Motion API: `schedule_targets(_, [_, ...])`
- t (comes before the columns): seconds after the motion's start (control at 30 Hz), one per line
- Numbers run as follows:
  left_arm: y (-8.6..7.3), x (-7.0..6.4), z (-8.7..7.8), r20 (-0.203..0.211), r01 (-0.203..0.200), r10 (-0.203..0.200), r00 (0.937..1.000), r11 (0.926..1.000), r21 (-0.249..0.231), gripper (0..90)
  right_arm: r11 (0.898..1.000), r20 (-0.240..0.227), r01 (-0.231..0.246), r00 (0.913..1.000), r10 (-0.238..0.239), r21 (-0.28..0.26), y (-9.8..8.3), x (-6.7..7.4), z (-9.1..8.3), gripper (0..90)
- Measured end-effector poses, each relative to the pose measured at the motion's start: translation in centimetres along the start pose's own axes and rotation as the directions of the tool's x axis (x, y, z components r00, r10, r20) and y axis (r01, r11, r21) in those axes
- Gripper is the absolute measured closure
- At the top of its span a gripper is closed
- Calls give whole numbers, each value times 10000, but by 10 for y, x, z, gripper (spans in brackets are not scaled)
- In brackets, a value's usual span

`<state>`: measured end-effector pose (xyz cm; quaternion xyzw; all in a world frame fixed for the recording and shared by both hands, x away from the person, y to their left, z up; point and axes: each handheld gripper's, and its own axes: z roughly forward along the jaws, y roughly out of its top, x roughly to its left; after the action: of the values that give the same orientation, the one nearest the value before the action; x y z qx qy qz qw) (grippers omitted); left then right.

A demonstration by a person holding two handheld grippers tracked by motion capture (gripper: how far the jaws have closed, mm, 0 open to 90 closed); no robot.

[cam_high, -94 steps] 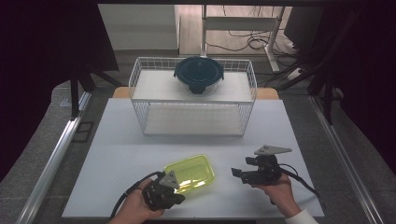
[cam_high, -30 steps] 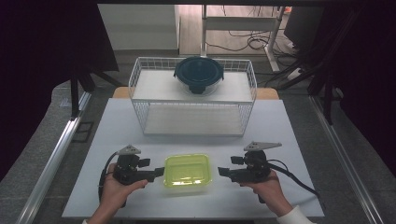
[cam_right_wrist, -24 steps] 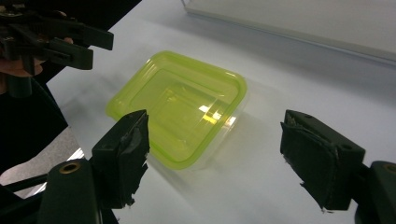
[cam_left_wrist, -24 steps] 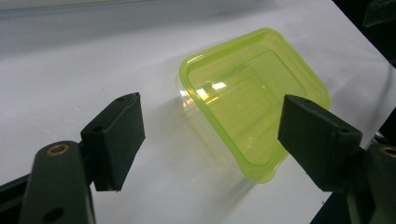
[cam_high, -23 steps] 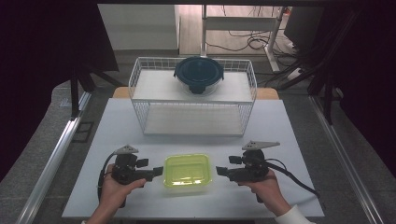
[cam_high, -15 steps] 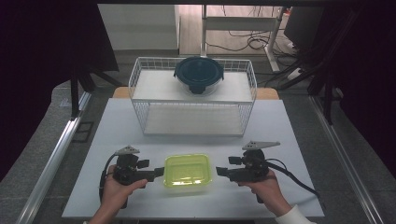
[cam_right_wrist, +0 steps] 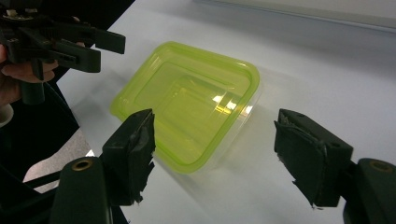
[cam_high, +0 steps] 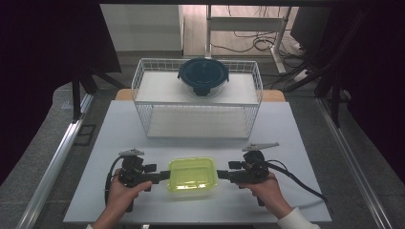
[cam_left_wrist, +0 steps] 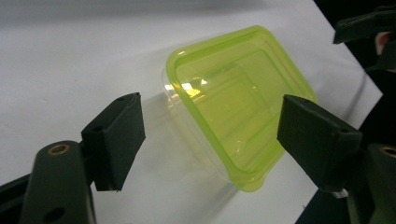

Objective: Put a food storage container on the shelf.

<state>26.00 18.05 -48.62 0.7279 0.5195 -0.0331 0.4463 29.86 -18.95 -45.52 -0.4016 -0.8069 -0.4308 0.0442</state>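
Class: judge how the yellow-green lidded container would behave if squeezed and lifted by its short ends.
The container looks like thin plastic and see-through empty, so probably light. Its glossy lid suggests the walls may flex and slip. It sits low and flat, so it is unlikely to tip.

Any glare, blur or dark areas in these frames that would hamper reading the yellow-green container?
High view: surroundings are very dark, the table evenly lit, the container clear. Left gripper view: bright glints on the lid, and its own near jaws look soft. Right gripper view: a glint near the container's edge, with a faint shadow beneath it; the left gripper beyond looks dark.
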Motion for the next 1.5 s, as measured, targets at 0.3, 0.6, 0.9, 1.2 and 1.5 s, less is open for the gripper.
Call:
schedule_targets(0.3, [0,4,4,446,458,-460,9979,9989,37,249,9994,122,-124,9999,120,330,-5,-4,17,324])
schedule_targets(0.6, [-3,18,13,913,1275,-1289,9874,9916,213,271,9969,140,-642,9979,636,449,-5,-10,33,341])
schedule_targets(0.9, [-9,28,18,1493,1930,-1958,9692,9806,330,325,9919,120,-1148,9934,1143,553,-5,-17,47,365])
schedule_targets(1.2, [-10,26,24,1705,1884,-1955,9658,9804,569,371,9850,-266,-1658,9856,1673,484,-7,-19,50,424])
schedule_targets(1.5, [-11,25,29,1849,1957,-2086,9604,9769,859,444,9599,-866,-2776,9560,2801,404,-13,-33,49,519])
